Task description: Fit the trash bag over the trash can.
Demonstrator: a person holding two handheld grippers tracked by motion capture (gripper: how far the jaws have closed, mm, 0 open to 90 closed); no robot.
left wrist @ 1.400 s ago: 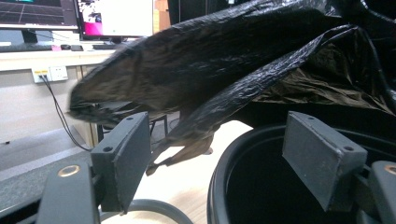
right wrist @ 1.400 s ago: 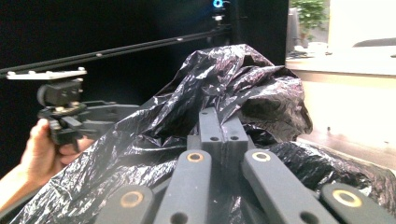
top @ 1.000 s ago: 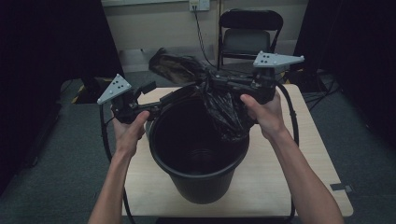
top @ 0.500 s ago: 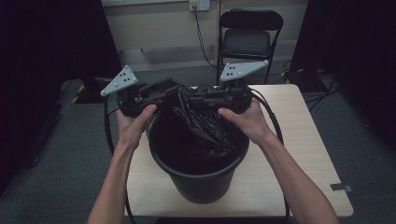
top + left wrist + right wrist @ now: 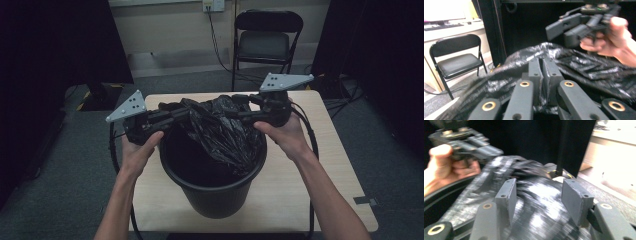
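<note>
The black bin bag (image 5: 220,130) lies bunched over the far rim of the black bin (image 5: 212,192), which stands mid-worktop (image 5: 330,170) with bare wood around it. The left gripper (image 5: 172,116) has just been closing and pinches the bag's edge; the right gripper (image 5: 239,112) has just been opening, its jaws apart astride the plastic.

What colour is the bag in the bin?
Shiny black bag, clearest in the high view.
</note>
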